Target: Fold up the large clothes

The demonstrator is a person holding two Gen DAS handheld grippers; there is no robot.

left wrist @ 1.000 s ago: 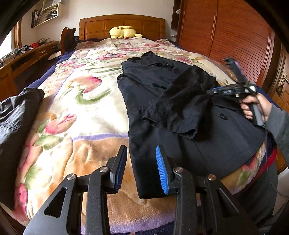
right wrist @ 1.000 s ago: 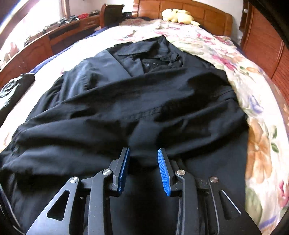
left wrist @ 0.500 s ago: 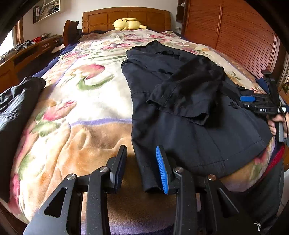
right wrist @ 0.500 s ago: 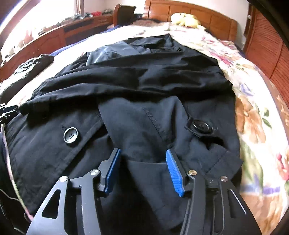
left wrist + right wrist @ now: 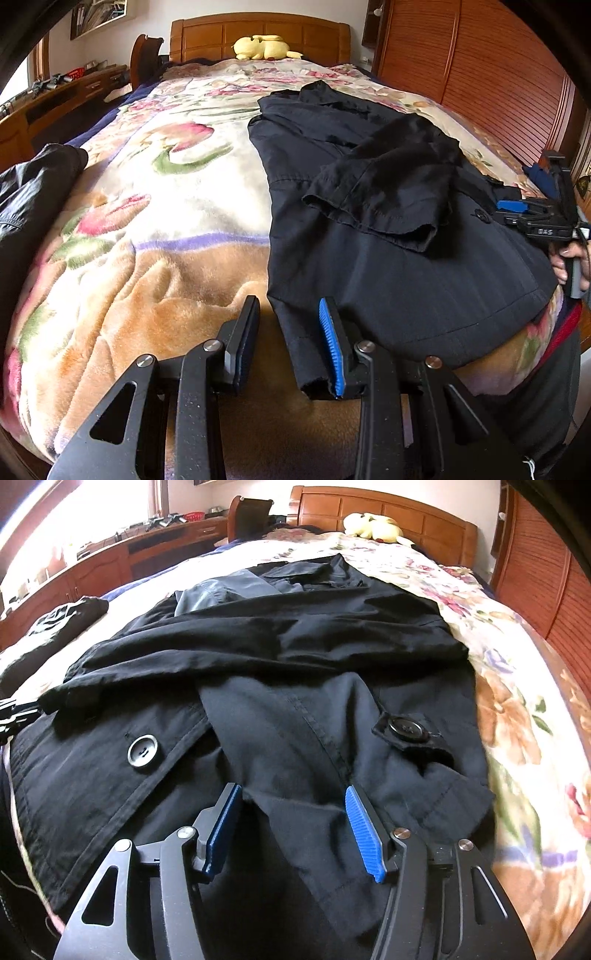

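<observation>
Coat (image 5: 388,266): flat on bed (image 5: 155,229), hem at near edge.
Left gripper (image 5: 290,343): spread astride hem corner.
Right gripper (image 5: 291,827): jaws opening above cloth.

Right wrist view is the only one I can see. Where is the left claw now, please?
Observer: The left claw is at the near left corner of the black coat, at the foot end of the blanket.
Operator: Does it grip the corner already?
Observer: Not yet. The hem strip lies between open pads, against one only.
Operator: Is the coat's left edge straight?
Observer: Yes, it runs fairly straight toward the collar.
</observation>
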